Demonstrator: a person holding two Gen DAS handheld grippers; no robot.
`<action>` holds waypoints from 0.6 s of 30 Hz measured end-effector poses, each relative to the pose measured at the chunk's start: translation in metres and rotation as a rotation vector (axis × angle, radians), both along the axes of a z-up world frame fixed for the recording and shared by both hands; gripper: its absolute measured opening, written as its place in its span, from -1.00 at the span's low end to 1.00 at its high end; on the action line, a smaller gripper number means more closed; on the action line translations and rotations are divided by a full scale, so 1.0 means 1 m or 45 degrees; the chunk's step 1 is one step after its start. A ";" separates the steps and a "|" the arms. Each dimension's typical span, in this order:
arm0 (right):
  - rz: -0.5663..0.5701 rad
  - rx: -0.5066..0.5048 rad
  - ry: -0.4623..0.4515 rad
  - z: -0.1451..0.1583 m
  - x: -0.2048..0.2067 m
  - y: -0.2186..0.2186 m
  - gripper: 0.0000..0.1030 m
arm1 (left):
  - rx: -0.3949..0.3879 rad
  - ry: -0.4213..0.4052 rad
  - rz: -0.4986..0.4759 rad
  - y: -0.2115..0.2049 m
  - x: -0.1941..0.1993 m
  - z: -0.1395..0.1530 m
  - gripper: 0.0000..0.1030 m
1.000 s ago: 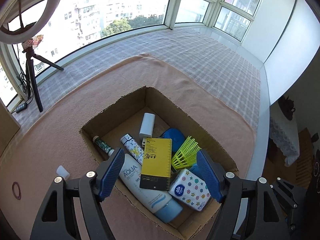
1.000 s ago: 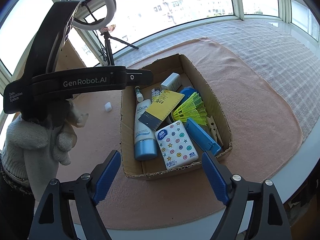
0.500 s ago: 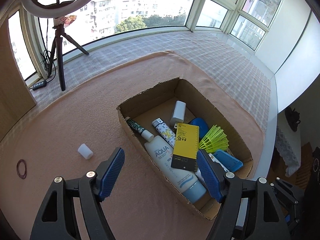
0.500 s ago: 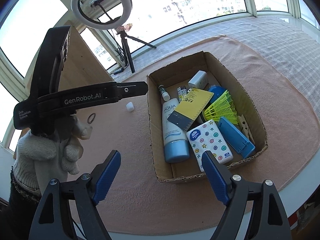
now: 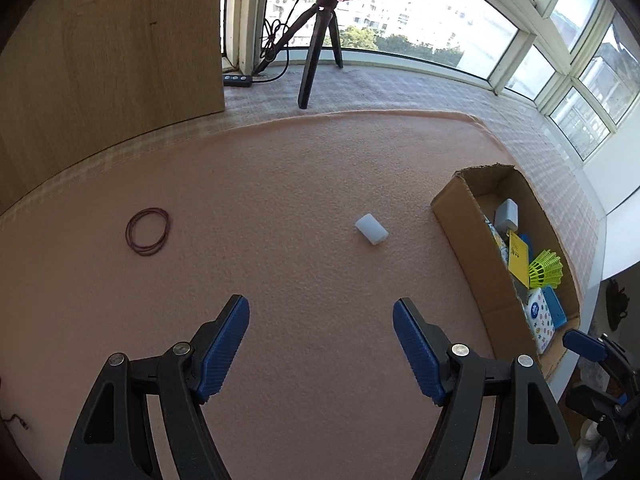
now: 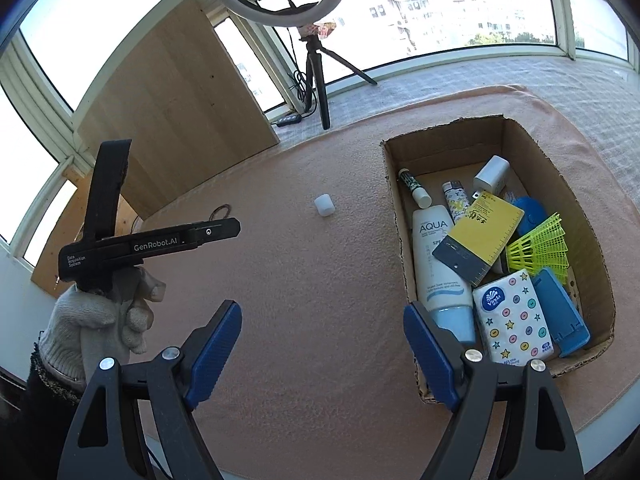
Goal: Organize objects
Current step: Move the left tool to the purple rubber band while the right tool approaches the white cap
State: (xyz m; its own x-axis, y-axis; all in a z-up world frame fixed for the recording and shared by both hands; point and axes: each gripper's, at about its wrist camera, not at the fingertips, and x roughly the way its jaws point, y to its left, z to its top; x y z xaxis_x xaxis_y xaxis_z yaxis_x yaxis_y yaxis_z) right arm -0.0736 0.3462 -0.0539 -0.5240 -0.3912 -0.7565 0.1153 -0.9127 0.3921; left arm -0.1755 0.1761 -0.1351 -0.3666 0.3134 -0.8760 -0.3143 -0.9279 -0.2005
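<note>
Nearest the cameras, the left gripper (image 5: 321, 340) and right gripper (image 6: 322, 344) hang over the pink mat (image 5: 280, 280), jaws spread, holding nothing. Farther out, a white cap (image 5: 371, 229) and rubber bands (image 5: 148, 231) lie loose, seemingly left to collect; the cardboard box (image 6: 516, 132) by the mat's right edge already holds most items.

Both wrist views look steeply down over the pink mat (image 5: 280, 184), sharing the cardboard box (image 6: 516, 140), apparently from mid-height.

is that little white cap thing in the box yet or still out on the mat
Out. The white cap lies on its side on the pink mat, apart from the cardboard box, ahead of the open left gripper.
</note>
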 end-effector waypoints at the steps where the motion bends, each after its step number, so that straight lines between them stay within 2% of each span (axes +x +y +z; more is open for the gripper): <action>1: 0.005 0.003 -0.002 0.001 -0.004 -0.005 0.55 | 0.003 -0.004 0.021 -0.012 -0.002 -0.002 0.50; 5: 0.045 0.031 0.001 0.006 -0.021 -0.024 0.55 | 0.009 -0.024 0.115 -0.058 -0.011 -0.012 0.50; 9: 0.089 0.116 0.002 0.008 -0.040 -0.041 0.55 | -0.001 -0.036 0.198 -0.094 -0.027 -0.021 0.50; 14: 0.097 0.165 0.001 0.007 -0.067 -0.052 0.55 | -0.045 -0.030 0.250 -0.119 -0.054 -0.028 0.50; 18: 0.115 0.158 -0.062 -0.008 -0.095 -0.058 0.55 | -0.045 -0.074 0.244 -0.126 -0.077 -0.039 0.50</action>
State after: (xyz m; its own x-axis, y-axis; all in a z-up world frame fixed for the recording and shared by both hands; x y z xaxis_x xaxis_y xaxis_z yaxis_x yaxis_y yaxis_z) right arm -0.1683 0.2886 -0.0615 -0.4525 -0.3369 -0.8257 0.1824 -0.9413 0.2841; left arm -0.2528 0.0502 -0.1740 -0.3653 0.2117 -0.9065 -0.1201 -0.9764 -0.1797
